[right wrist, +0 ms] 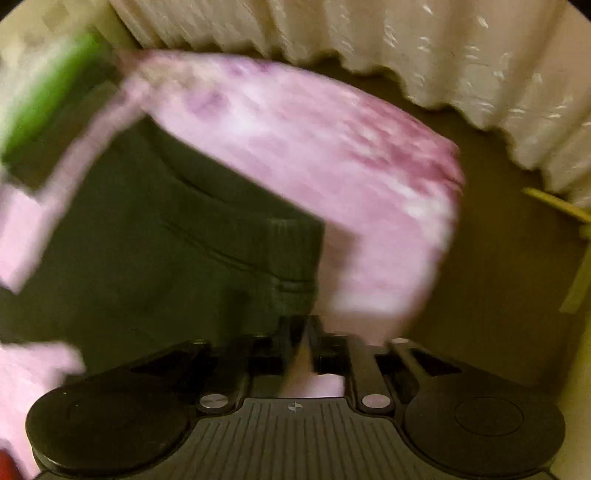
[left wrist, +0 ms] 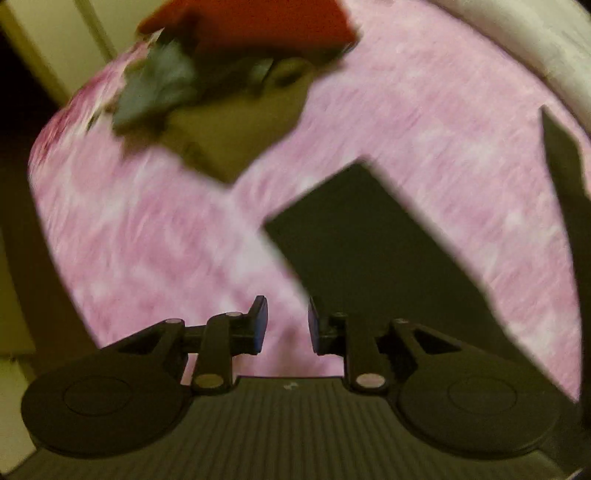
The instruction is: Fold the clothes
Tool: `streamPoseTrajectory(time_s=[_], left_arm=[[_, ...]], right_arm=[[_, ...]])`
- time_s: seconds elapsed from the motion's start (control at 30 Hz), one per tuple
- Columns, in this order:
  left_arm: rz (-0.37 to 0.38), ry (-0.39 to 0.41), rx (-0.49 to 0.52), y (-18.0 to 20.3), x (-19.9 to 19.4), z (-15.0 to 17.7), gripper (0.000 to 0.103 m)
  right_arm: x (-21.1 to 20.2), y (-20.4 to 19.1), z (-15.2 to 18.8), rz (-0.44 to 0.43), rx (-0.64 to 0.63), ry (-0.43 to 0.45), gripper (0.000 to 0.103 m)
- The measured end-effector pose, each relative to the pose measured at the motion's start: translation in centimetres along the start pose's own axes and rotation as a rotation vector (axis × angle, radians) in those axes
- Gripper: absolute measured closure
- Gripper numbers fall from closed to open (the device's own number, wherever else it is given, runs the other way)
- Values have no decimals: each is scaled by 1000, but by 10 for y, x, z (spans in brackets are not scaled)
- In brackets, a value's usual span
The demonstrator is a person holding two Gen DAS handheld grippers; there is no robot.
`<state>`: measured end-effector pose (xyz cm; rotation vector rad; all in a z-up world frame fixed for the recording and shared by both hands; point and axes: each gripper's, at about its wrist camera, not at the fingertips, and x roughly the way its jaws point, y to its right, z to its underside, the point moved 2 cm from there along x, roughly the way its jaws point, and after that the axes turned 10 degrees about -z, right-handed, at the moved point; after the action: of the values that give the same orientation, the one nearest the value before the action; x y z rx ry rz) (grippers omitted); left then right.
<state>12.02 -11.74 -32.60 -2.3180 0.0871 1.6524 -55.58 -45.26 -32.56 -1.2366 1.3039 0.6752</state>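
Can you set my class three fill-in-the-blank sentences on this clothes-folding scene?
1. The bed cover under the clothes is ___ in colour.
2. The topmost garment of the pile is ___.
3. Between the left gripper fingers there is ___.

Missing words: pink; red; nothing

left gripper [left wrist: 286, 323]: black linkage arms, silver pivot pins, blue pads, ribbed base. right gripper [right wrist: 306, 343]: same black build.

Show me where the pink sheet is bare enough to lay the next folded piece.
Free: the pink sheet between the dark garment and the heap. Crowded: the top, where the red, grey and olive clothes pile up.
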Motion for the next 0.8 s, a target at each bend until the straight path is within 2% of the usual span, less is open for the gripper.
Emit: streamPoseTrajectory(time_s=[0.03, 0.07, 0.13, 0.27, 0.47, 0.53, 0.63, 0.73, 0.8], left_arm=[[13, 15, 0, -2, -2, 5, 83], [23, 35, 7, -4, -6, 7, 82], [43, 68, 21, 6, -12, 6, 80], [145, 109, 27, 34, -23, -2, 76], [297, 121, 103, 106, -24, -20, 66], [349, 113, 130, 135, -18, -28, 65], [418, 106, 159, 177, -8, -43, 58], [490, 98, 172, 224, 2, -67, 48], [535, 90, 165, 252, 10, -87, 43]], right_arm=[[-4, 1, -1, 14, -36, 30, 47], [-11, 0, -4, 13, -71, 77, 35], [-21, -5, -14, 4, -141, 144, 35], [-23, -16, -47, -108, -194, 212, 35], [24, -67, -91, -261, -317, 220, 35], [49, -90, -103, -276, -372, 205, 35], [85, -114, -121, -233, -404, 208, 35], [108, -121, -134, -186, -359, 224, 35], [118, -122, -142, -211, -316, 221, 35]])
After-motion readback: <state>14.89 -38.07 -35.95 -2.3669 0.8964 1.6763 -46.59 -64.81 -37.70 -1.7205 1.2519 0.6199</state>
